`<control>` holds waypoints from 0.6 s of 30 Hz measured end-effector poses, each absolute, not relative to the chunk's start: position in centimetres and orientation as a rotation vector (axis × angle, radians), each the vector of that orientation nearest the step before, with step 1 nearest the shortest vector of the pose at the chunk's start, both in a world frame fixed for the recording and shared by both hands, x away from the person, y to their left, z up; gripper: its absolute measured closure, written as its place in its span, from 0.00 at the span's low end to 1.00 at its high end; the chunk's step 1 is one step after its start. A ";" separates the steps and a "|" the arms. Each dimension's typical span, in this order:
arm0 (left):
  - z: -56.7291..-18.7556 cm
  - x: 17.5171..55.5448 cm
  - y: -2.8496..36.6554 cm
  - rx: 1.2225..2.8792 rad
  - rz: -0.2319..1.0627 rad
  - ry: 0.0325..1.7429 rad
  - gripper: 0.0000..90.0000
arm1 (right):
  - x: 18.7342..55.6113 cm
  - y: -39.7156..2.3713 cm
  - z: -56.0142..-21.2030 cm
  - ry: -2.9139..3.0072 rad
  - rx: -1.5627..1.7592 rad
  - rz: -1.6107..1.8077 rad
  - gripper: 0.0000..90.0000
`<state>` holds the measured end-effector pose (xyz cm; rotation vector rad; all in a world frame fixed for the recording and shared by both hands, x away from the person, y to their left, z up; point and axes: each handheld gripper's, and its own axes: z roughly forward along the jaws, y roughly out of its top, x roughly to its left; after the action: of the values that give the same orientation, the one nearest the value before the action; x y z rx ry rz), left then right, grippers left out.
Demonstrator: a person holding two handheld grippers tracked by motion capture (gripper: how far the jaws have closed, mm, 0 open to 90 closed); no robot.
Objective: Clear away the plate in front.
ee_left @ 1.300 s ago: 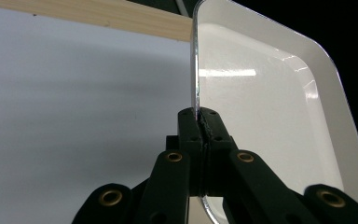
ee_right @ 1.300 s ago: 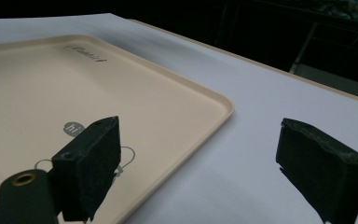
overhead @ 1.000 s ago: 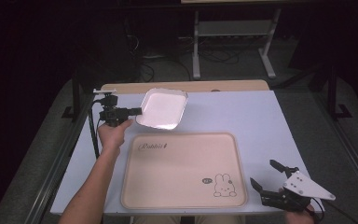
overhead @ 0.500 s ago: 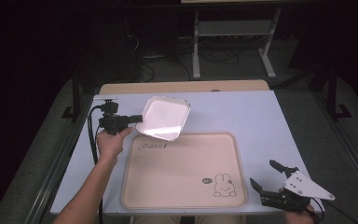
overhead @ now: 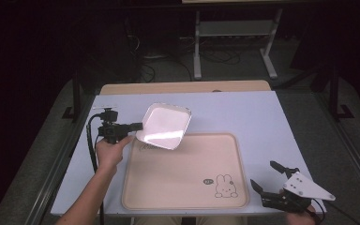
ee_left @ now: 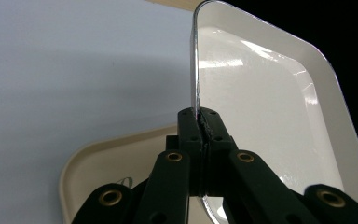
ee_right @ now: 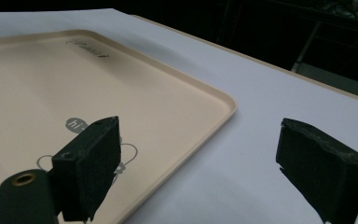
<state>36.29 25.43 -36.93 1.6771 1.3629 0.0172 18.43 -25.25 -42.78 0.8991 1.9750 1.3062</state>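
A white square plate [overhead: 164,125] hangs tilted above the far left corner of the beige tray [overhead: 178,183]. My left gripper [overhead: 139,126] is shut on the plate's left rim. In the left gripper view the jaws pinch the thin edge of the plate [ee_left: 261,107], my left gripper [ee_left: 200,123] closed tight, and a corner of the tray [ee_left: 107,158] lies below. My right gripper [overhead: 267,176] rests open near the table's front right edge, beside the tray's rabbit print [overhead: 225,185]. In the right gripper view my right gripper [ee_right: 200,154] has nothing between its fingers, and the tray [ee_right: 51,79] spreads to the left.
The tray lies on a pale blue table cover [overhead: 243,117] with a wooden edge [overhead: 183,87] at the back. A metal stand [overhead: 234,33] and cables [overhead: 215,56] sit on the dark floor behind the table.
My left gripper has carried the plate nearer and to the right, from the table's back toward the tray's far left corner, and the plate has tilted more. The right gripper has stayed in place.
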 end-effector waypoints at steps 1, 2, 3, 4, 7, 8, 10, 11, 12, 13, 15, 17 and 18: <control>-37.0 36.2 25.5 1.673 0.015 1.364 0.99 | 18.4 -25.3 -42.8 1.976 0.898 1.306 0.14; -37.0 36.1 25.5 1.672 0.017 1.363 0.99 | 18.4 -25.2 -42.8 1.976 0.899 1.305 0.14; -37.0 35.9 25.5 1.673 0.020 1.364 0.99 | 18.4 -25.2 -42.8 1.976 0.899 1.304 0.14; -37.1 35.8 25.5 1.669 0.021 1.365 0.99 | 18.4 -25.2 -42.8 1.976 0.899 1.305 0.14; -37.2 35.3 25.4 1.686 0.041 1.360 0.99 | 18.4 -25.2 -42.8 1.978 0.897 1.305 0.14; -37.3 35.2 25.4 1.696 0.047 1.360 0.99 | 18.4 -25.2 -42.8 1.979 0.896 1.304 0.14; -37.6 34.9 25.4 1.705 0.040 1.361 0.99 | 18.4 -25.2 -42.8 1.979 0.895 1.304 0.14; -37.8 34.8 25.4 1.708 0.041 1.361 0.99 | 18.4 -25.2 -42.8 1.979 0.894 1.304 0.14; -37.9 34.6 25.3 1.710 0.040 1.363 0.99 | 18.4 -25.2 -42.8 1.979 0.895 1.304 0.14; -38.1 34.5 25.3 1.709 0.036 1.364 0.99 | 18.4 -25.2 -42.7 1.978 0.895 1.304 0.14; -38.5 34.2 25.3 1.711 0.031 1.369 0.99 | 18.4 -25.2 -42.7 1.979 0.895 1.303 0.14; -38.8 34.0 25.2 1.714 0.029 1.369 0.99 | 18.4 -25.2 -42.8 1.980 0.894 1.302 0.14; -38.9 33.8 25.1 1.716 0.024 1.368 0.99 | 18.4 -25.2 -42.8 1.980 0.895 1.301 0.14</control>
<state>33.83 25.14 -38.91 1.7162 1.3681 0.0237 18.39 -25.17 -42.76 0.8950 1.9798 1.3014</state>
